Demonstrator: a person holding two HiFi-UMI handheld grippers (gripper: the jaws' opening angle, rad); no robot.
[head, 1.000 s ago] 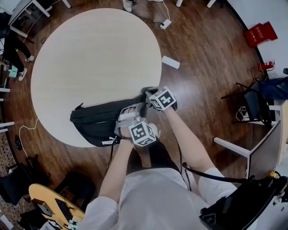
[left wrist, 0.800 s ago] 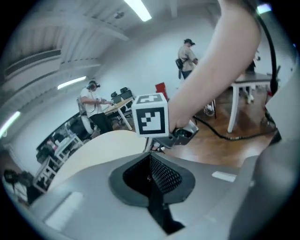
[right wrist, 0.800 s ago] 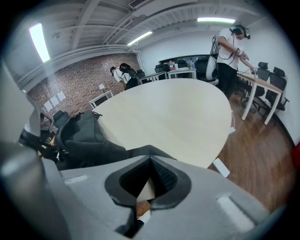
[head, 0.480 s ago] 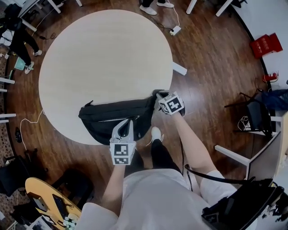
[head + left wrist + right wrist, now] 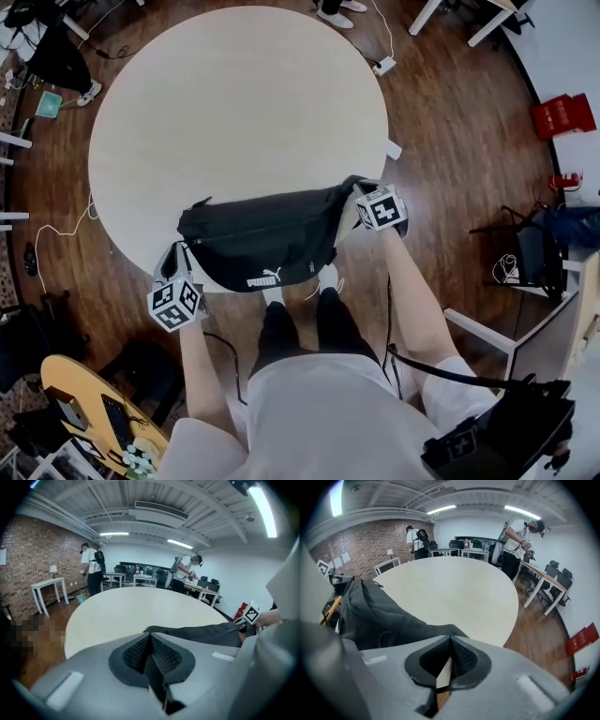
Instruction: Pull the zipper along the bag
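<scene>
A black waist bag [image 5: 267, 246] lies stretched along the near edge of the round pale table [image 5: 234, 103], partly hanging over it. My left gripper [image 5: 181, 251] is shut at the bag's left end, where the zipper line stops; the pull itself is hidden between the pads. In the left gripper view the jaws [image 5: 150, 634] meet right at the bag's tip, and the bag [image 5: 206, 633] runs away to the right. My right gripper [image 5: 359, 194] is shut on the bag's right end. In the right gripper view the bunched fabric [image 5: 370, 616] reaches the jaw tips [image 5: 450, 638].
The person's legs and shoes [image 5: 326, 277] stand under the table's near edge. A power strip [image 5: 384, 66] and cables lie on the wooden floor beyond the table. A red box [image 5: 562, 114] sits far right, a yellow object [image 5: 89, 412] lower left. People and desks [image 5: 520, 531] are behind.
My left gripper has swept from the bag's right part, beside the right gripper, to its left end. The bag now lies longer and flatter. The right gripper has stayed at the right end.
</scene>
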